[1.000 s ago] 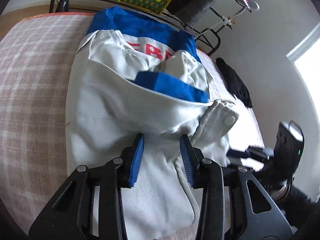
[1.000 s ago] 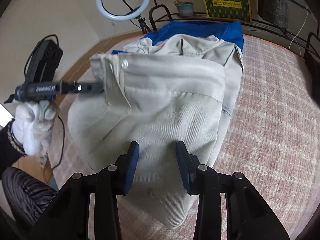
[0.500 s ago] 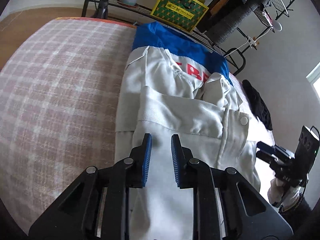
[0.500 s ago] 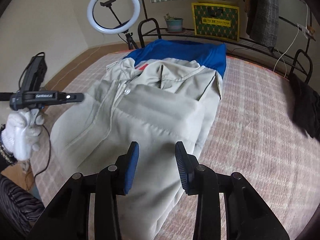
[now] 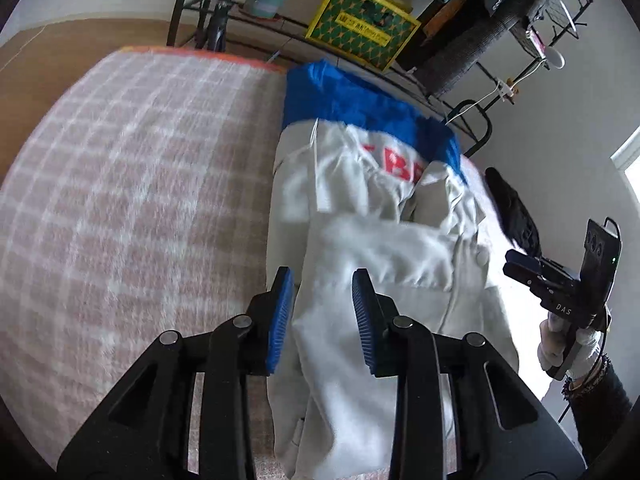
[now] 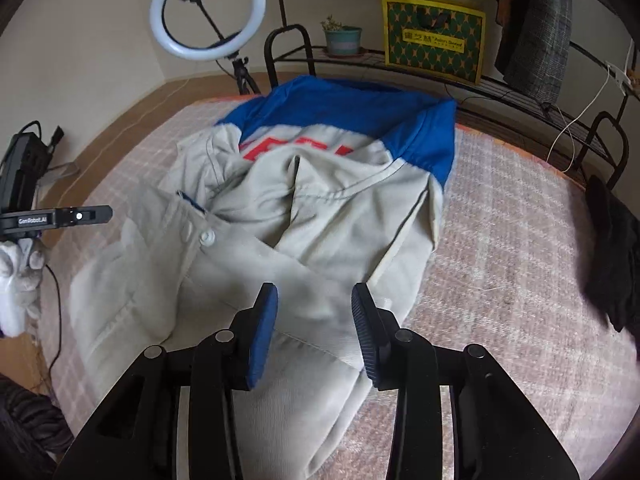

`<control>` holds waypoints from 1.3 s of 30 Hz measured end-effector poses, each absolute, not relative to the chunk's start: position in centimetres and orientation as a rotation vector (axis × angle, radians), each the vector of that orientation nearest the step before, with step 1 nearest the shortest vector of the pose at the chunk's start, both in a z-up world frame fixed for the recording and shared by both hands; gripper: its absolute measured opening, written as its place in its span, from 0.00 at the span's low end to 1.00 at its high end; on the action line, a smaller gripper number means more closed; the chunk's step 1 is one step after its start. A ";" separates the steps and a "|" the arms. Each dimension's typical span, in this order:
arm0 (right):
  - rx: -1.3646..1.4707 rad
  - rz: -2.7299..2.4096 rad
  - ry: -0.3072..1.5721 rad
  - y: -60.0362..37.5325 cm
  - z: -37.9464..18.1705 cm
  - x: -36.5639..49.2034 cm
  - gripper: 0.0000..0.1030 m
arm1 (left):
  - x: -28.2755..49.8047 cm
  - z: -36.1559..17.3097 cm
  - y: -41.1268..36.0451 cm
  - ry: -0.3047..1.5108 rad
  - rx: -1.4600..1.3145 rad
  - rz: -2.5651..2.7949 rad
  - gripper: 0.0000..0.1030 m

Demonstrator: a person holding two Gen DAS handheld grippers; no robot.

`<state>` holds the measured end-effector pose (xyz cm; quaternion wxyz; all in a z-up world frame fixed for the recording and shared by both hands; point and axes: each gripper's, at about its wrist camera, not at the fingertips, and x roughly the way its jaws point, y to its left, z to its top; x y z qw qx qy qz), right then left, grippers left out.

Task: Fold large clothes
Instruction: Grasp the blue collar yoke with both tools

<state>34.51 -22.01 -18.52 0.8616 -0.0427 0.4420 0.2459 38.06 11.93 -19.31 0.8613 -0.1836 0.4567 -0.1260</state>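
Note:
A beige jacket [image 5: 380, 248] with a blue yoke and red letters lies partly folded on the bed, one sleeve with a white snap button laid across its front [image 6: 208, 236]. My left gripper [image 5: 322, 308] hovers above the jacket's left edge. Its jaws are opening and no cloth is pinched between the blue pads. My right gripper [image 6: 314, 312] hangs open over the near hem [image 6: 312, 360], with nothing gripped. Each gripper shows in the other's view, off the jacket's side: the left gripper [image 6: 100, 214] and the right gripper [image 5: 516, 270], both held by white-gloved hands.
A pink plaid blanket [image 5: 120, 200] covers the bed. A black garment [image 6: 612, 252] lies at the right edge. Behind the bed stand a metal rack [image 6: 288, 48], a ring light [image 6: 208, 16], a plant pot [image 6: 342, 40] and a yellow-green bag [image 6: 432, 40].
Both grippers have drawn back and risen from the jacket, so more of the bed shows. The lifted sleeve cuff has settled flat. The left jaws narrowed, then widened again.

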 end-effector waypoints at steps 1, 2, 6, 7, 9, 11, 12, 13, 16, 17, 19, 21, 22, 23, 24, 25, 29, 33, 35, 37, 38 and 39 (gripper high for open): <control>-0.074 0.509 0.907 -22.8 -17.6 34.3 0.37 | 38.5 -17.9 12.2 0.932 -0.370 -0.267 0.35; -0.063 0.503 0.884 -23.5 -16.5 34.2 0.37 | 39.1 -16.3 12.6 0.906 -0.356 -0.269 0.35; -0.037 0.505 0.825 -25.9 -11.9 34.8 0.37 | 42.2 -10.3 14.1 0.829 -0.321 -0.258 0.35; -0.043 0.507 0.813 -26.3 -10.7 35.2 0.37 | 43.3 -8.8 14.3 0.809 -0.312 -0.258 0.36; -0.070 0.500 0.781 -26.7 -8.6 36.4 0.37 | 45.9 -6.4 14.8 0.784 -0.293 -0.274 0.42; -0.078 0.478 0.755 -27.2 -7.2 38.3 0.37 | 48.3 -4.8 15.1 0.752 -0.293 -0.251 0.48; -0.067 0.468 0.751 -27.4 -6.9 39.6 0.37 | 49.8 -4.4 15.0 0.748 -0.295 -0.257 0.48; -0.050 0.462 0.754 -27.6 -6.8 40.9 0.37 | 50.9 -4.5 15.0 0.743 -0.300 -0.248 0.48; -0.011 0.411 0.789 -28.1 -8.5 45.2 0.27 | 54.3 -6.6 14.2 0.760 -0.307 -0.230 0.48; 0.001 0.404 0.812 -28.1 -9.6 46.6 0.18 | 55.4 -7.8 13.7 0.777 -0.309 -0.228 0.48; 0.028 0.397 0.858 -28.0 -11.9 49.2 0.12 | 57.5 -10.7 12.9 0.823 -0.304 -0.224 0.48; 0.042 0.397 0.887 -27.6 -14.4 51.3 0.12 | 59.2 -13.3 12.0 0.860 -0.303 -0.227 0.48; 0.046 0.399 0.896 -27.3 -15.4 51.9 0.12 | 60.3 -14.7 11.7 0.883 -0.307 -0.233 0.48; 0.048 0.409 0.905 -27.0 -16.6 52.7 0.12 | 61.1 -15.8 11.4 0.902 -0.309 -0.234 0.48; 0.048 0.415 0.914 -26.9 -17.6 53.4 0.12 | 61.7 -16.9 11.2 0.914 -0.309 -0.233 0.48; 0.039 0.411 0.918 -26.6 -18.6 54.1 0.12 | 62.6 -17.9 11.1 0.921 -0.304 -0.228 0.48; 0.059 0.415 0.907 -26.4 -21.2 56.5 0.12 | 65.8 -21.2 10.4 0.931 -0.294 -0.224 0.48; 0.122 0.417 0.893 -26.7 -22.7 58.9 0.12 | 68.4 -23.4 9.0 0.949 -0.255 -0.237 0.48; 0.096 0.421 0.890 -26.3 -23.0 59.7 0.12 | 69.5 -24.1 8.1 0.962 -0.235 -0.245 0.48; 0.052 0.420 0.909 -25.7 -23.5 60.6 0.12 | 70.3 -24.2 7.6 0.959 -0.218 -0.249 0.48; 0.028 0.415 0.919 -25.4 -23.8 60.9 0.12 | 70.7 -24.3 7.5 0.958 -0.218 -0.257 0.48; 0.008 0.415 0.927 -25.1 -24.0 61.2 0.12 | 71.1 -24.4 7.3 0.960 -0.217 -0.267 0.48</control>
